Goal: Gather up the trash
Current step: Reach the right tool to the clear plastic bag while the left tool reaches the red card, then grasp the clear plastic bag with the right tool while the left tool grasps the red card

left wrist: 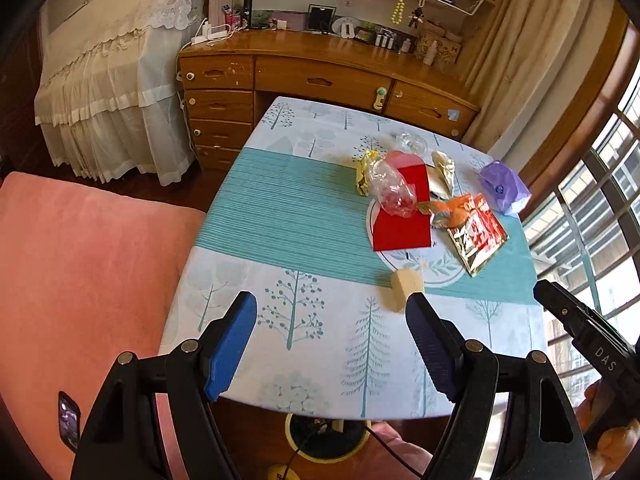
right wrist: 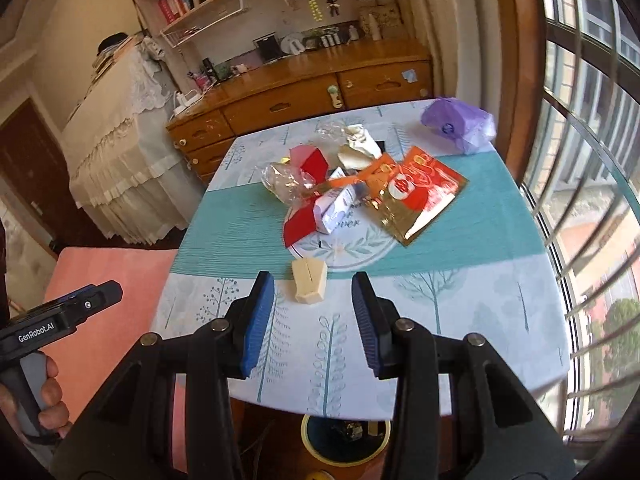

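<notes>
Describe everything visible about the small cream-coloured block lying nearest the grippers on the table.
The cream block is a small, pale, matte, faceted piece, possibly foam or wax; the material is unclear. The right wrist view shows a thin slit along its top face. It lies flat on the tablecloth, at the boundary between the teal band and the tree print, apart from the trash pile. Nothing grips it; both grippers hover short of it, open.
</notes>
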Motion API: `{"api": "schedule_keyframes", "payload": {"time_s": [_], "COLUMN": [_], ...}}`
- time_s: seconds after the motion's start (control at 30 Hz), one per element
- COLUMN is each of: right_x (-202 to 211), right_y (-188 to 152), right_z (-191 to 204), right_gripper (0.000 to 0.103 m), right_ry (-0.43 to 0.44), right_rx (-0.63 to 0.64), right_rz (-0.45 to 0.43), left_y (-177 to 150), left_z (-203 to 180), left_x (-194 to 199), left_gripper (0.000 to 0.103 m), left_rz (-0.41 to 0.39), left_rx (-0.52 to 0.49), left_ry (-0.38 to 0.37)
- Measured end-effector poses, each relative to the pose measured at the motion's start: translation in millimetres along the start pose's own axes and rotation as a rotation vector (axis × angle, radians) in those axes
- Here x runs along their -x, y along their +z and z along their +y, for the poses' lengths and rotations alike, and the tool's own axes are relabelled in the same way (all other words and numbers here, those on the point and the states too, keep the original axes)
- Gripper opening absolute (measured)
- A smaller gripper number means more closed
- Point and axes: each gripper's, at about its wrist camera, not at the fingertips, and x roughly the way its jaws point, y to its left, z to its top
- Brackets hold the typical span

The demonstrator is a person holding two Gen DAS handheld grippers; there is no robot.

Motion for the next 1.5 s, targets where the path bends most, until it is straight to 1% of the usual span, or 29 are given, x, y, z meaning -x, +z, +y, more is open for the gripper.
{"api": "schedule_keyframes", "payload": {"time_s": [0.1,0.23,0.3,0.33,0.43,0.6,0.8,0.9,1.0,1.07,1.2,1.3,1.4,1.5], "right_x": [-39.1,-101.6,-132.8,-150.9,-200.3,-270.7,-324.8,-334.4,-330.0,-322.2,-300.2,-281.2,-261.6,-252.7], "right_y": [41.2,92.7,108.4,115.7,127.2,136.4,136.4,133.1,130.6,132.5,141.7,152.7,163.2,170.5], "right_z": [-3.2,-4.3,-1.0,1.4,8.4,16.3,26.2,27.9,27.6,27.8,18.6,3.7,-17.9,-42.6], "right_gripper": [0.037,0.037,0.045,0.045,0.045,0.045,0.045,0.045,0.038,0.032,0.032,0.031,0.031,0.031], "right_ry": [0.051,0.113,0.134,0.15,0.171,0.172,0.144,0.166,0.213,0.248,0.319,0.359,0.351,0.298], "right_rx": [0.071,0.188,0.247,0.279,0.353,0.405,0.464,0.451,0.446,0.434,0.375,0.313,0.252,0.202], "right_rz": [0.04,0.123,0.159,0.178,0.23,0.305,0.375,0.395,0.379,0.368,0.342,0.312,0.26,0.217], "left_y": [24.5,51.9,61.0,64.9,68.5,68.8,65.0,64.8,68.0,71.7,83.8,94.9,105.6,114.4], "left_z": [-13.8,-26.4,-27.5,-27.6,-23.7,-15.7,-10.2,-10.8,-13.4,-17.1,-29.6,-42.9,-60.3,-78.2], "left_x": [-27.8,-64.8,-81.9,-91.6,-111.5,-136.8,-155.1,-158.8,-159.1,-160.7,-168.8,-177.0,-188.0,-202.2], "left_gripper": [0.079,0.079,0.079,0.079,0.079,0.079,0.079,0.079,0.079,0.079,0.079,0.079,0.079,0.079], "left_rz": [0.013,0.028,0.043,0.054,0.078,0.112,0.147,0.153,0.151,0.151,0.155,0.158,0.169,0.189], "left_rx": [0.049,0.121,0.157,0.177,0.21,0.263,0.292,0.293,0.288,0.279,0.25,0.214,0.17,0.128], "left_ry": [0.029,0.071,0.094,0.11,0.15,0.204,0.234,0.24,0.237,0.23,0.203,0.174,0.141,0.105]}}
